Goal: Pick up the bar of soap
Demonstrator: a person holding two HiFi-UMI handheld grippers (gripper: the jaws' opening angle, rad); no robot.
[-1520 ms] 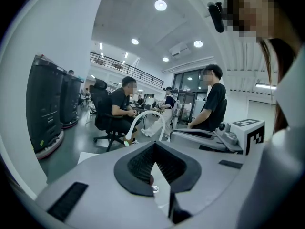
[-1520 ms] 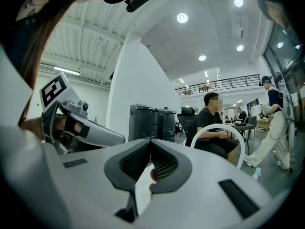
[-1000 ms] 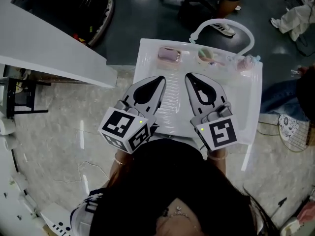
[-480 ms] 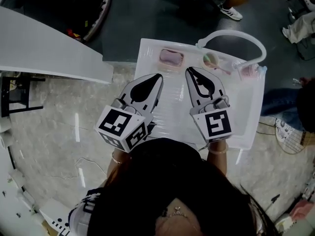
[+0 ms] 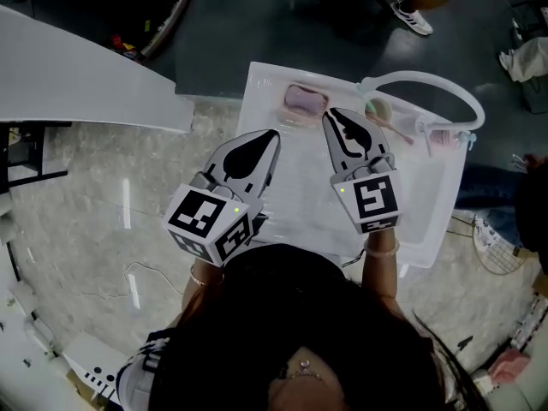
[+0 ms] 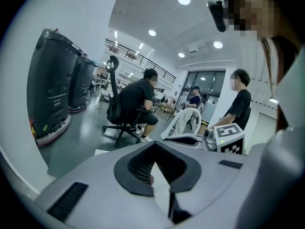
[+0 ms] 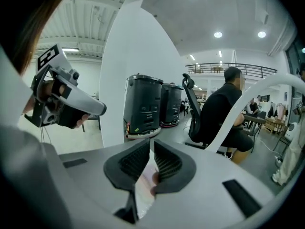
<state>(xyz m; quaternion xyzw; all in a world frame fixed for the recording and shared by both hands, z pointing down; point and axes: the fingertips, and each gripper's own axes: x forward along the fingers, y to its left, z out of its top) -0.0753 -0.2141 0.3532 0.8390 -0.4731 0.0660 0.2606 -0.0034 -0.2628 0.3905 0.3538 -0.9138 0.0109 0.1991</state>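
Right gripper (image 5: 329,113) first, from the head view: jaws pressed together with nothing in them, nose aimed up the white tray (image 5: 432,221). The bar of soap (image 5: 306,99) is pink and sits at the tray's far end, just ahead of that nose and a touch to its left. Its long side lies across the line the gripper points along, not down it. Left gripper (image 5: 273,134) hangs alongside, also closed and empty, and for it the soap is ahead and off to the right, clearly farther away. So the right one looks the nearer candidate, and it would have to open before it can straddle the bar. Over to the left gripper view: the tips meet in a point, nothing is clamped, and the other gripper's marker cube shows off to the right. Right gripper view: jaws together, and a pinkish patch shows low in the window between them, probably the soap, close in front.
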